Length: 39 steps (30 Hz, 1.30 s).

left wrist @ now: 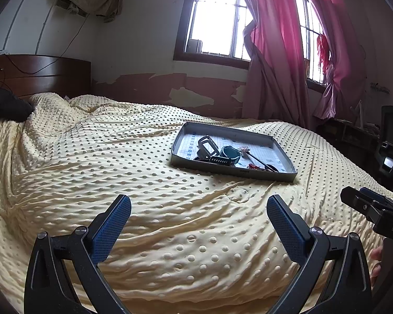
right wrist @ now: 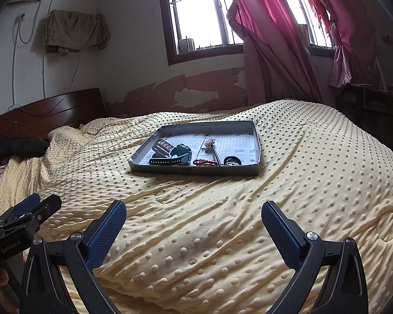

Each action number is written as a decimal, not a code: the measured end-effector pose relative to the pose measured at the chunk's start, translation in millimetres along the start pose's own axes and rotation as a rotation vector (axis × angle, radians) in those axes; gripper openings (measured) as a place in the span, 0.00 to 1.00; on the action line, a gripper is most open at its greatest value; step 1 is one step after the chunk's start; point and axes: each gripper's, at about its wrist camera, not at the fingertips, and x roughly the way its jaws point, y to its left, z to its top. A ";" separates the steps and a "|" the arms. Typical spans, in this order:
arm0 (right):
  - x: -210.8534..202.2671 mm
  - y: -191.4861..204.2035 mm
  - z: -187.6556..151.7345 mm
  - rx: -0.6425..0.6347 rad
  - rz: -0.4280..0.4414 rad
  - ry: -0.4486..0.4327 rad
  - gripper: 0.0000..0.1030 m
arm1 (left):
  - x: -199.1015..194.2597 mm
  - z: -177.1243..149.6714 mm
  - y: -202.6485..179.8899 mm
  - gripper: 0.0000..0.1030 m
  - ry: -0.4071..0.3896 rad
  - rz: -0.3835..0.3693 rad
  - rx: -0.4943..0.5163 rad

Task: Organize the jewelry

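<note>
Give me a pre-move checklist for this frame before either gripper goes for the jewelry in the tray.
1. Left gripper open and empty: ok.
2. Right gripper open and empty: ok.
3. Tray sits flat on the yellow bedspread, apart from both grippers: ok.
4. Path from the grippers to the tray free of other things: ok.
5. Pieces separable for a clean pick: not ok; the teal watch, grey strap and red bracelet crowd the near wall, and the hairpin lies right beside them.
6. Whether the pieces are tangled together: cannot tell.
</note>
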 end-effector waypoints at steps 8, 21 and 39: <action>0.2 0.8 -0.5 0.002 0.005 0.004 1.00 | 0.1 -0.1 0.5 0.98 0.001 -0.001 -0.001; -2.4 -0.5 0.1 0.006 0.003 -0.006 1.00 | 1.3 -0.5 1.1 0.98 0.002 -0.004 0.004; -2.2 -0.6 0.7 0.004 0.007 -0.003 1.00 | 1.0 -0.9 0.6 0.98 0.004 -0.003 0.002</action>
